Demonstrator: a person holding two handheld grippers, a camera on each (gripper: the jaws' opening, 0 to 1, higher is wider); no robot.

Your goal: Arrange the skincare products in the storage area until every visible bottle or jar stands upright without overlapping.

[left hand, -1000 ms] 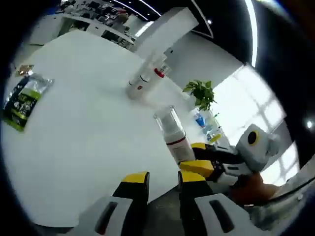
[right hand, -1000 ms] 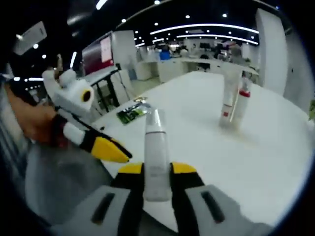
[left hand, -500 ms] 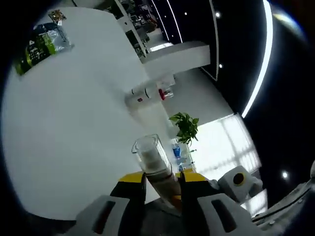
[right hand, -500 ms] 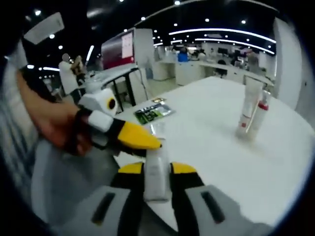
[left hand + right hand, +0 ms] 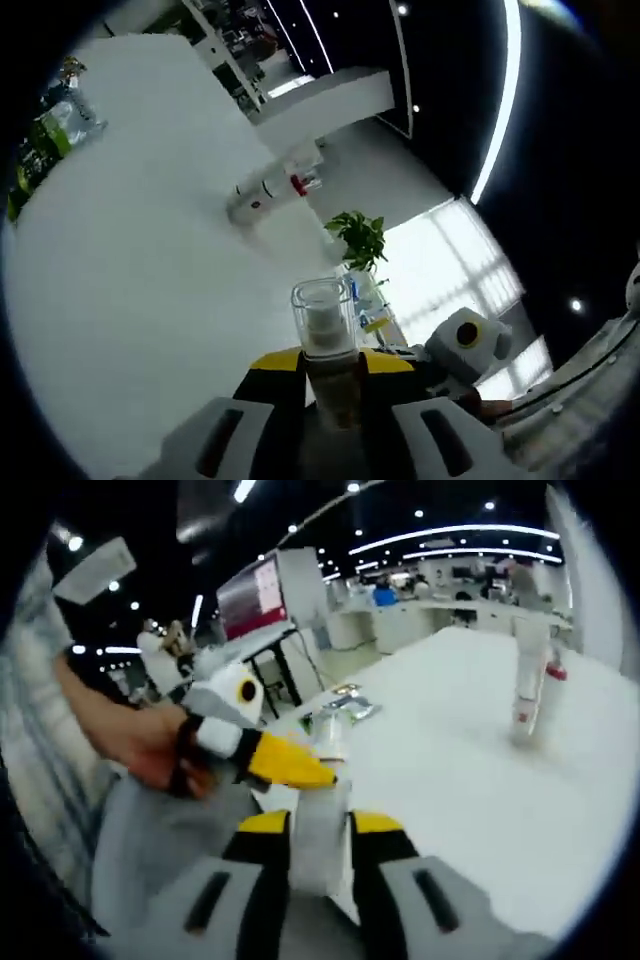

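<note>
Landmark: the pair of standing bottles (image 5: 265,190) on the white bench (image 5: 130,290); all places given rel. to it.

Held item: clear-capped pump bottle (image 5: 328,350), off the bench, carried at the near edge, well short of the pair. In right gripper view same bottle (image 5: 320,820) is seen nearer the camera than the pair (image 5: 530,680).

Left claw (image 5: 328,385): now closed on the bottle's body, yellow tips pressed each side. 1 s ago it stood apart w/ nothing between the jaws; 0.5 s ago it was brought round the bottle.

Right claw (image 5: 318,830): clenched on the bottle's lower end throughout; left claw's yellow tip (image 5: 290,765) is seen coming in from the left, touching the bottle higher up.

Change: bottle went from single-claw hold to being gripped by both. Judged a handover or a re-grip to turn it upright; which of the two can't be told.

Pair: upright, touching or nearly so; whether overlap counts can't be told at this blur.

Green sachet (image 5: 45,150): flat on bench, well apart from the pair, far side from the held bottle.

Task meaning: held bottle not yet placed. Prob. next: one claw to be let go, bottle set upright near the pair w/ a gap left.

Risk: a twist of the bottle if both claws pull at once.
</note>
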